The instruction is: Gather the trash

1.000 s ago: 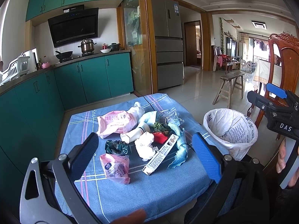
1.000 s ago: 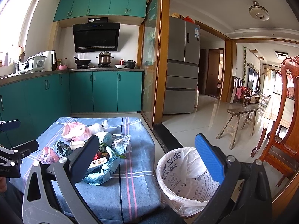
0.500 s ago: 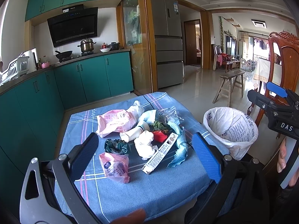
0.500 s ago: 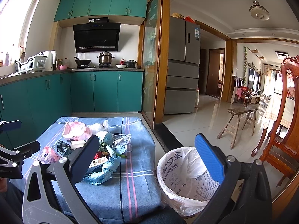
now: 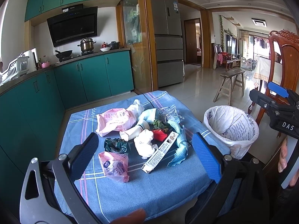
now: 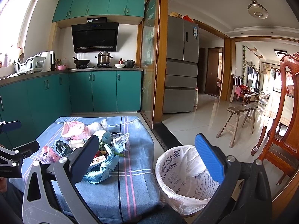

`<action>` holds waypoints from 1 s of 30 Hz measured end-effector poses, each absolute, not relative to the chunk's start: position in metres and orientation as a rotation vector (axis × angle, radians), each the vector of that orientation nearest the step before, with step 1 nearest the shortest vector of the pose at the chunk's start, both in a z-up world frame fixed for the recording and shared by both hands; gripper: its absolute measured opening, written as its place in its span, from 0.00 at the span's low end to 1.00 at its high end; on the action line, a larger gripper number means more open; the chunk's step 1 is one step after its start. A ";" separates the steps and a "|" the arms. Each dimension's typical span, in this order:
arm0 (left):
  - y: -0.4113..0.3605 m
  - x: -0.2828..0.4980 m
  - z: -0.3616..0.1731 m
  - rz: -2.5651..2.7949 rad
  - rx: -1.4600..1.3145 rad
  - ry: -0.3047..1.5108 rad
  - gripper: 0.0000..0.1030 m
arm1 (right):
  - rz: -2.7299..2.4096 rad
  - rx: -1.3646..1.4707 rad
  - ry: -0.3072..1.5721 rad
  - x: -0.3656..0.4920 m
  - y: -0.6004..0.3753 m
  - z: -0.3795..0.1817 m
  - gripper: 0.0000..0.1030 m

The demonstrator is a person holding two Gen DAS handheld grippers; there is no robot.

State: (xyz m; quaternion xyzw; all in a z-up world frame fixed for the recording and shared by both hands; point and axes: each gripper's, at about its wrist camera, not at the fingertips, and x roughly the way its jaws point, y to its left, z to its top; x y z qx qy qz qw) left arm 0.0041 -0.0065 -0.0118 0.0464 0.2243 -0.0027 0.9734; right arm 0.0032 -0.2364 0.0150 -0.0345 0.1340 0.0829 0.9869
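Observation:
A pile of trash lies on the blue checked tablecloth [image 5: 130,190]: a large pink bag [image 5: 115,120], a small pink packet [image 5: 115,166], a dark green crumpled wrapper [image 5: 115,144], a white crumpled tissue [image 5: 144,143], a long white carton [image 5: 159,152], a blue rag [image 5: 180,149], a red wrapper [image 5: 159,134]. A bin with a white liner [image 5: 231,127] stands right of the table, also in the right wrist view [image 6: 186,177]. My left gripper [image 5: 145,160] is open and empty, above the table's near edge. My right gripper [image 6: 149,160] is open and empty, above the bin and table corner.
Teal kitchen cabinets [image 5: 56,89] run along the left and back. A fridge [image 5: 168,52] stands behind the table. A wooden stool [image 5: 231,85] and a wooden chair [image 5: 284,65] stand on the tiled floor to the right.
Both grippers stay open and nearly still; the views shift only very slightly.

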 end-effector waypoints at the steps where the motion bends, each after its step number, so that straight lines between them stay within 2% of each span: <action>1: -0.007 0.004 -0.013 -0.004 0.094 0.454 0.97 | 0.166 -0.069 0.269 0.003 -0.236 0.015 0.97; 22: -0.001 0.022 -0.031 0.065 0.094 0.537 0.97 | 0.180 -0.059 0.281 0.019 -0.237 0.006 0.97; 27: 0.033 0.036 -0.046 0.137 0.045 0.605 0.97 | 0.349 0.014 0.332 0.069 -0.226 0.009 0.97; 30: 0.060 0.042 -0.051 0.193 -0.007 0.627 0.97 | 0.416 -0.050 0.378 0.120 -0.196 0.010 0.97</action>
